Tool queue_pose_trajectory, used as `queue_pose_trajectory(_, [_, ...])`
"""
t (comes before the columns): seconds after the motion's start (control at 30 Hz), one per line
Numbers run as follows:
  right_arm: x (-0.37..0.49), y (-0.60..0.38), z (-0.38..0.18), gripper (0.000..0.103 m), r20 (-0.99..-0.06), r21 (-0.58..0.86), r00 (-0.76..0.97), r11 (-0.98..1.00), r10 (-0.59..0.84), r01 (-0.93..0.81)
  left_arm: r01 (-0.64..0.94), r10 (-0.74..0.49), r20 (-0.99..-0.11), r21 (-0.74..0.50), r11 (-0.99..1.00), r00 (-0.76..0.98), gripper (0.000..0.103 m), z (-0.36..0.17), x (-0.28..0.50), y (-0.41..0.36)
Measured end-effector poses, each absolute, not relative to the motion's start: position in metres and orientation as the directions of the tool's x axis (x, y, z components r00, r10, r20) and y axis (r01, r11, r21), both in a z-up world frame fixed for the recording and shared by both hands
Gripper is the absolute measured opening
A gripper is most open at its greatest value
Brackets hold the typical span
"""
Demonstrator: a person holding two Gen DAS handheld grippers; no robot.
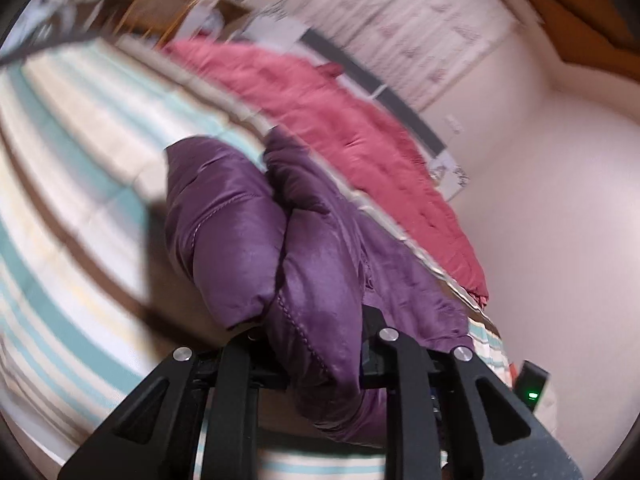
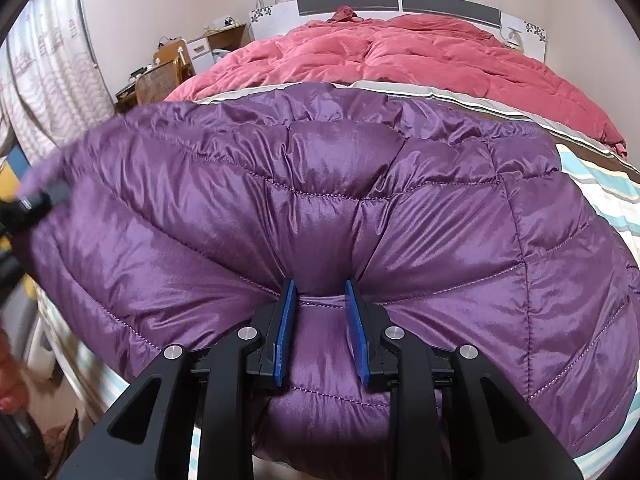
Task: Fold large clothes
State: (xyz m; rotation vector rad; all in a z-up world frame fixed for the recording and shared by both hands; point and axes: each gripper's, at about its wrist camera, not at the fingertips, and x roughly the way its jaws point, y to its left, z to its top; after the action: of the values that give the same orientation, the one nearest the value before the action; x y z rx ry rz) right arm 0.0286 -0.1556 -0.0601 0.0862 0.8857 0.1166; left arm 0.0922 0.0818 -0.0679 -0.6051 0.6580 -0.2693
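Note:
A purple quilted down jacket (image 2: 320, 184) lies spread across the striped bed sheet (image 2: 608, 192). My right gripper (image 2: 320, 304) is shut on a thick fold of its near edge, the blue pads (image 2: 286, 328) pressing it from both sides. My left gripper (image 1: 316, 344) is shut on another bunch of the purple jacket (image 1: 248, 216), which drapes over and hides its fingertips; that view is tilted and blurred. The left gripper also shows at the far left of the right wrist view (image 2: 36, 200), at the jacket's left edge.
A red quilt (image 2: 400, 52) covers the far half of the bed, up to the headboard (image 2: 400, 2). A bedside cabinet and wicker chair (image 2: 160, 76) stand at the left by the curtains. A dark device with a green light (image 1: 531, 388) lies at the bed edge.

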Motion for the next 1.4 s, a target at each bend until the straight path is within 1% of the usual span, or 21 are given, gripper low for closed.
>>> queue_pose_trajectory(0.2, [0.026, -0.161, -0.06, 0.026, -0.759, 0.148, 0.634, 0.988, 0.147, -0.051, 0.244, -0.436, -0.431, -0.43, 0.869, 0.79, 0.019, -0.02, 0.087, 0.035])
queue_pose_trajectory(0.27, [0.027, -0.165, -0.06, 0.026, -0.758, 0.172, 0.632, 0.984, 0.163, -0.047, 0.289, -0.439, -0.417, -0.376, 0.881, 0.796, 0.019, -0.009, 0.082, 0.027])
queue_pose_trajectory(0.33, [0.027, -0.17, -0.057, 0.026, -0.752, 0.192, 0.635, 0.98, 0.176, -0.044, 0.316, -0.436, -0.408, -0.33, 0.89, 0.802, 0.019, -0.002, 0.075, 0.022])
queue_pose_trajectory(0.5, [0.017, -0.186, -0.044, 0.026, -0.716, 0.242, 0.669, 0.97, 0.2, -0.031, 0.346, -0.426, -0.405, -0.259, 0.902, 0.809, 0.019, 0.011, 0.071, 0.009])
queue_pose_trajectory(0.57, [0.009, -0.196, -0.034, 0.026, -0.697, 0.218, 0.7, 0.976, 0.156, -0.001, 0.352, -0.42, -0.406, -0.233, 0.906, 0.812, 0.019, 0.016, 0.066, 0.003])
queue_pose_trajectory(0.63, [0.0, -0.211, -0.025, 0.026, -0.679, 0.171, 0.73, 0.984, 0.08, 0.052, 0.372, -0.428, -0.401, -0.212, 0.904, 0.81, 0.019, 0.019, 0.059, -0.004])
queue_pose_trajectory(0.73, [-0.006, -0.237, -0.022, 0.026, -0.687, 0.118, 0.726, 0.983, -0.021, 0.14, 0.402, -0.44, -0.395, -0.18, 0.898, 0.806, 0.02, 0.023, 0.052, -0.019])
queue_pose_trajectory(0.93, [-0.016, -0.286, -0.021, 0.026, -0.694, 0.1, 0.71, 0.961, -0.117, 0.257, 0.474, -0.478, -0.392, -0.114, 0.873, 0.786, 0.021, 0.03, 0.044, -0.05])
queue_pose_trajectory(1.13, [-0.024, -0.325, -0.021, 0.026, -0.7, 0.046, 0.677, 0.93, -0.23, 0.364, 0.531, -0.506, -0.425, -0.068, 0.845, 0.75, 0.021, 0.031, 0.04, -0.082])
queue_pose_trajectory(1.4, [-0.035, -0.365, -0.022, 0.026, -0.705, 0.107, 0.664, 0.889, -0.248, 0.445, 0.604, -0.538, -0.487, -0.026, 0.796, 0.688, 0.021, 0.019, 0.038, -0.127])
